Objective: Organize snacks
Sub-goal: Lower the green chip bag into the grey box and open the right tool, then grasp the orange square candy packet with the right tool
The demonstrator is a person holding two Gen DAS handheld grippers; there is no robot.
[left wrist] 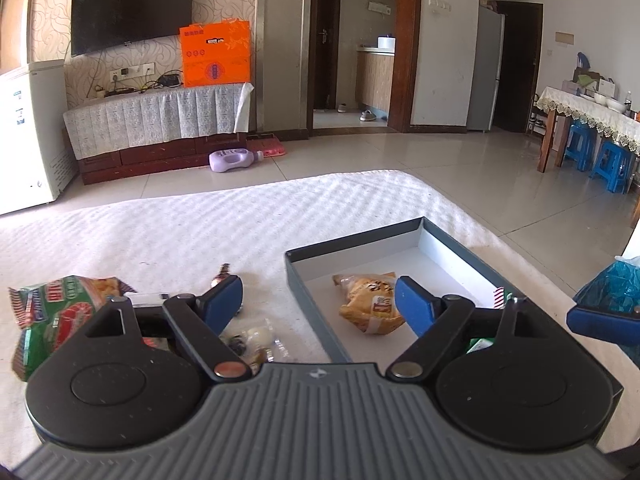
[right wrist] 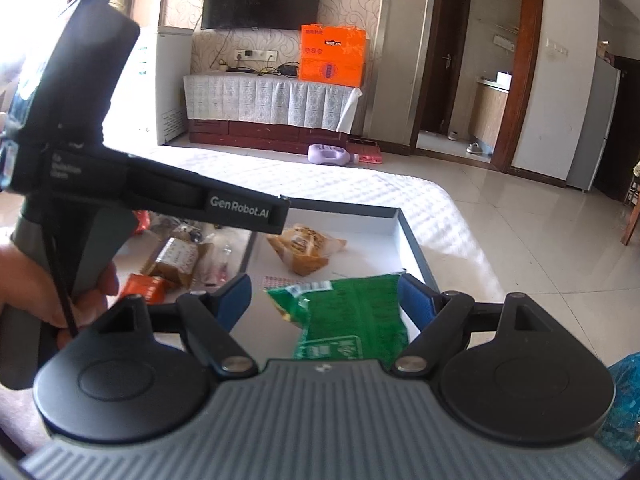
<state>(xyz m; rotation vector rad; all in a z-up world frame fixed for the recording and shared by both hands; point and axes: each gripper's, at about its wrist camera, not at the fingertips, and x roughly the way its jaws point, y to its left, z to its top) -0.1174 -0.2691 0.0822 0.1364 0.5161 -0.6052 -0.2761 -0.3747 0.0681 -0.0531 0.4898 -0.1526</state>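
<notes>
The white quilted bed [left wrist: 280, 216] carries everything, and on it sits one shallow grey-rimmed box [left wrist: 424, 236] with a white floor. Two snack packets show inside the box in the right wrist view: one yellow-orange packet [right wrist: 306, 250] toward the far side, and one green packet [right wrist: 352, 316] nearer the camera.

The right gripper [right wrist: 324, 300] hangs over the near part of the box with its jaws spread wide. The green packet lies between the two blue pads; its right edge meets the right pad [right wrist: 416, 304], while the left pad stands clear of it, so nothing is clamped.

The left gripper [left wrist: 318, 304] hovers over the box's left wall, jaws also released and holding nothing. One pad is over the bed outside the box; the other reaches over the box floor just beside the yellow-orange packet [left wrist: 370, 304].

Outside the box, to its left, loose snacks lie on the bed. From the left wrist view, one large green-and-red bag [left wrist: 56, 320] lies at the far left, and a small cluster of clear-wrapped sweets [left wrist: 256, 340] sits partly under the gripper body; their number cannot be told. The right wrist view shows one brown packet [right wrist: 176, 260], one small orange packet [right wrist: 146, 286] and one pale pink-marked wrapper [right wrist: 218, 266] in the same heap.

A hand [right wrist: 36, 292] grips the handle of the left gripper.
</notes>
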